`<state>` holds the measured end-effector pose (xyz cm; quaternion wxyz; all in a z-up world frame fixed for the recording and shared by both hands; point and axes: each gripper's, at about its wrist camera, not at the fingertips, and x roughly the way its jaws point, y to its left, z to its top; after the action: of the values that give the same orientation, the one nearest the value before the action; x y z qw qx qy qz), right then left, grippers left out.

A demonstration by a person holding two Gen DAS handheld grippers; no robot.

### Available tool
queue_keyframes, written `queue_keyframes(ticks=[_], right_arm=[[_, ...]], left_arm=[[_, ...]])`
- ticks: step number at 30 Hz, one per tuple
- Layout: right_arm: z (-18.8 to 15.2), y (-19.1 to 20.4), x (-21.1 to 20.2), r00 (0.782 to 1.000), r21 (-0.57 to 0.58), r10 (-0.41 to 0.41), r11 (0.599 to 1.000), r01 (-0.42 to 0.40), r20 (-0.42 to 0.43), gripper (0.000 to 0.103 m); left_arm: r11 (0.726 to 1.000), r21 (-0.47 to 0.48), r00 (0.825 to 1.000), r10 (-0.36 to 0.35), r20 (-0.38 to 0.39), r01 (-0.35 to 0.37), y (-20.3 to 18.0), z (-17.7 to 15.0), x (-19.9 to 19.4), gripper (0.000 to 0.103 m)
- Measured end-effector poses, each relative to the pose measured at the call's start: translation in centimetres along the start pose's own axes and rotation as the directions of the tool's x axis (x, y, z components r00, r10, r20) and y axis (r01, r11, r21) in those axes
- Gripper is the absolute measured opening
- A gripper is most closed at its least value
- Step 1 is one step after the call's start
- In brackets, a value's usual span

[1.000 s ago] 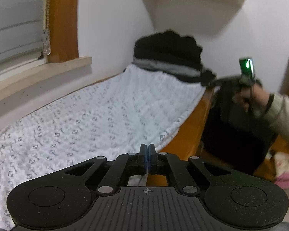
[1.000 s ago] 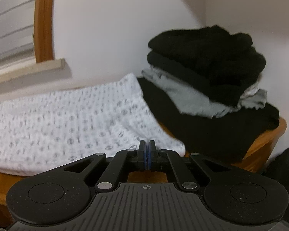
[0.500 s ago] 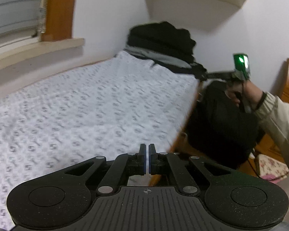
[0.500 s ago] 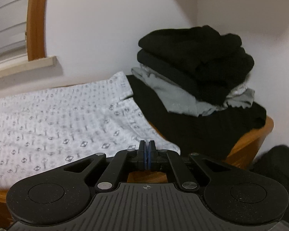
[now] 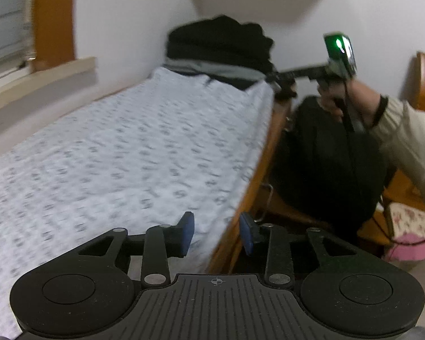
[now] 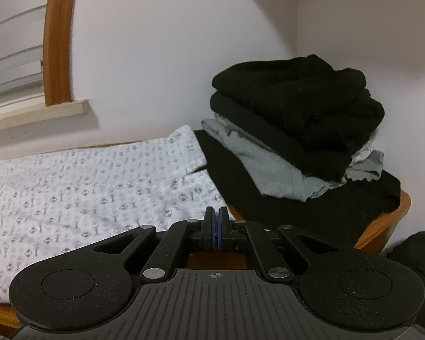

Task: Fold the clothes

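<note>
The landmark here is the white patterned cloth [image 5: 121, 153] spread flat over the wooden bed frame [image 5: 252, 195], its grey printed motifs covering the whole surface. The left gripper [image 5: 216, 233] hangs over the near edge of that cloth where it meets the frame, its 2 blue-padded fingers [image 5: 187, 228] spread apart with nothing between them. At the far end of the cloth sits a pile of folded clothes [image 6: 294, 119]: 2 black garments on top, a grey garment [image 6: 272, 167] beneath them, and a black layer [image 6: 269, 204] at the bottom that overlaps the cloth's far edge. The right gripper [image 6: 215, 232] is held just off the cloth's far corner, near the pile, with its blue pads pressed together and nothing visibly caught between them. In the left wrist view that same tool [image 5: 338, 53] shows a green light, held in a hand [image 5: 342, 96] with a beige sleeve [image 5: 410, 141], beside the cloth's far right corner. Past the cloth's right edge, below the frame, lies a dark bundle [image 5: 323, 164]. A wooden window frame [image 6: 56, 36] and a pale sill [image 6: 39, 112] stand on the wall to the left of the cloth
</note>
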<state>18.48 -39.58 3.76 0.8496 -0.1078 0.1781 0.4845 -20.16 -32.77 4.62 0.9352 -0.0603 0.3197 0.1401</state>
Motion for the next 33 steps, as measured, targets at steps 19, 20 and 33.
queue_keyframes(ticks=[19,20,33], right_arm=[[2.0,1.6,5.4,0.999,-0.01,0.007,1.0,-0.008,-0.051,0.002],[1.9,1.5,5.1,0.999,-0.009,0.005,1.0,-0.006,-0.049,0.002],[-2.5,-2.7,0.7,0.994,0.019,-0.05,0.998,0.052,-0.094,0.012]], left_arm=[[0.986,-0.149,0.995,0.087,0.047,-0.079,7.0,2.5,-1.1,0.004],[0.985,-0.151,0.995,0.092,0.043,-0.085,7.1,2.2,-1.2,0.006],[0.965,-0.208,0.986,0.168,0.012,-0.162,9.9,-0.5,-3.1,0.025]])
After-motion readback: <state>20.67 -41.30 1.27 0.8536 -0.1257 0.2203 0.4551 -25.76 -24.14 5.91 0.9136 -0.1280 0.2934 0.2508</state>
